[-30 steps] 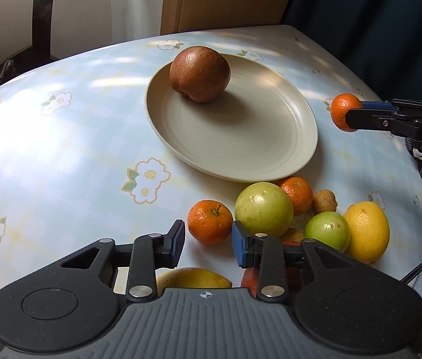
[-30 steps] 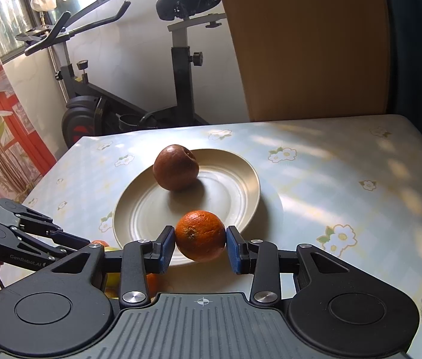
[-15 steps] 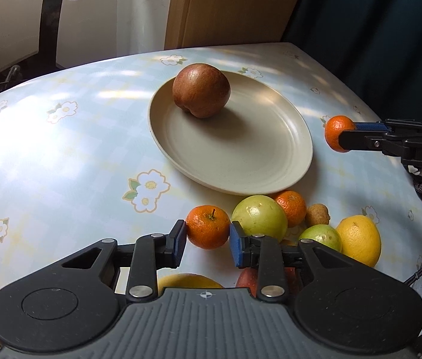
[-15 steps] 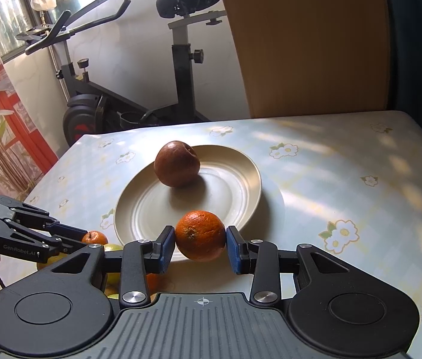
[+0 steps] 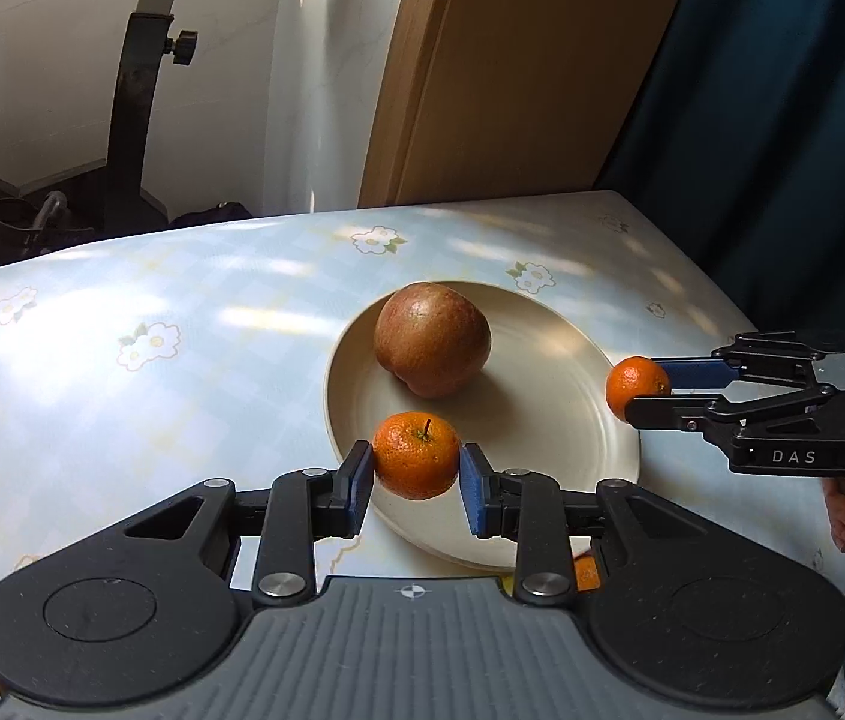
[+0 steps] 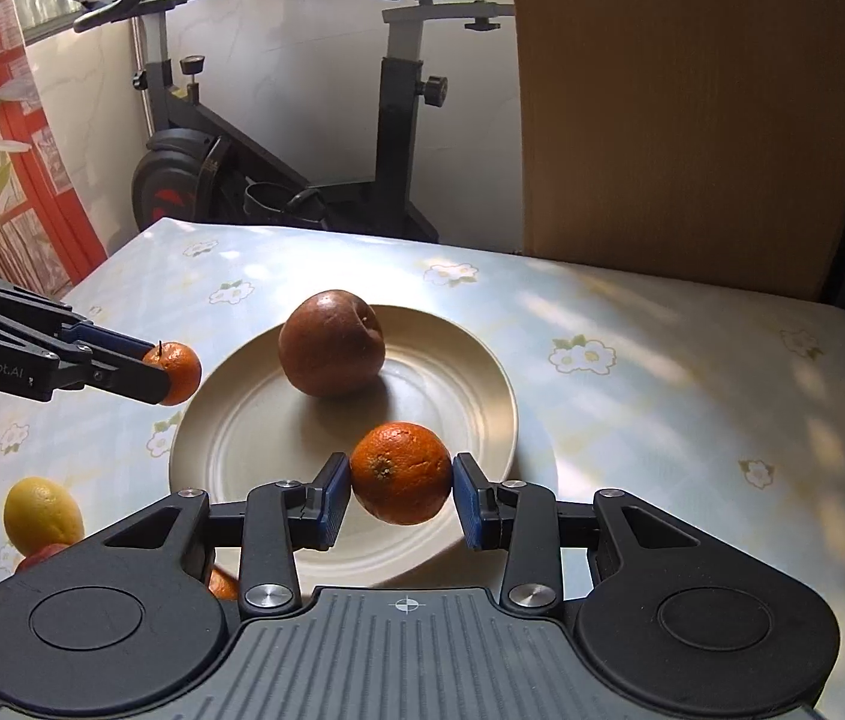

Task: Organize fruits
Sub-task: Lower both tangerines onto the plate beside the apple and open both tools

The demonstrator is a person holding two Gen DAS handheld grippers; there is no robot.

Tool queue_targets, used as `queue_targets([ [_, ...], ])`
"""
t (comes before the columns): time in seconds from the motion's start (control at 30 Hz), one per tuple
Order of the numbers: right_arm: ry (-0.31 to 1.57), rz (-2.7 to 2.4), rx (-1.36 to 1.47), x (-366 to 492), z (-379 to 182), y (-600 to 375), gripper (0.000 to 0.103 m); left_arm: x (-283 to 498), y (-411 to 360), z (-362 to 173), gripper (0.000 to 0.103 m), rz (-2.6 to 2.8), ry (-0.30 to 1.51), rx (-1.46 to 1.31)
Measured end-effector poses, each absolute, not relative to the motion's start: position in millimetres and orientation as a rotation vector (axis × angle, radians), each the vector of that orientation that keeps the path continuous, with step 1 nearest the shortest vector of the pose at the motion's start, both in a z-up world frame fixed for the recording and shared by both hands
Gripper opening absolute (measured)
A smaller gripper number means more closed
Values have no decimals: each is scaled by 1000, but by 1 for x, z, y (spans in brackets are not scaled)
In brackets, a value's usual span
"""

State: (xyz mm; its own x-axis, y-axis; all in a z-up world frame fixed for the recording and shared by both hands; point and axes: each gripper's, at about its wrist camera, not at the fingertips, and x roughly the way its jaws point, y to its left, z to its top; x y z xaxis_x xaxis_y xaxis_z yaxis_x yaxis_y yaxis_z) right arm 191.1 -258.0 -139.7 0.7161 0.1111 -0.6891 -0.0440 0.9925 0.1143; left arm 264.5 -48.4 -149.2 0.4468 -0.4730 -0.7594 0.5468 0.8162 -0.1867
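**Two tangerines arriving at the plate**

I am holding one fruit in each hand-held gripper and bringing both toward the beige plate (image 6: 500, 396), my landmark on the flowered counter (image 6: 662, 372). The left hand-held gripper (image 5: 416, 477) is closed on a stemmed tangerine (image 5: 416, 462), its blue pads pressing the fruit's two sides; in the left wrist view the fruit is showing over the plate's near rim. The right hand-held gripper (image 6: 401, 495) is closed likewise on an orange (image 6: 401, 471), which is hanging over the plate's near half. A large brown fruit (image 6: 331, 343) is sitting on the plate's far half, apart from both. A lemon (image 6: 41, 510) is lying on the counter, off the plate's left edge in the right wrist view.

In my judgement, the step is being done well if I am lowering each fruit until it touches the plate before opening, and setting them down on the near half, well apart, since round fruit released high is likely to roll over the shallow rim.
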Motion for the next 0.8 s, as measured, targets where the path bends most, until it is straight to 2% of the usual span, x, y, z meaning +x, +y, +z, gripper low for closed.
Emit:
queue_targets([
  [0.43,769,92,-24,265,-161,-259,34,289,-72,-163,33,-592,926,155],
  [0.8,772,114,-50,280,-172,-252,34,297,-70,-172,33,-557,941,186],
])
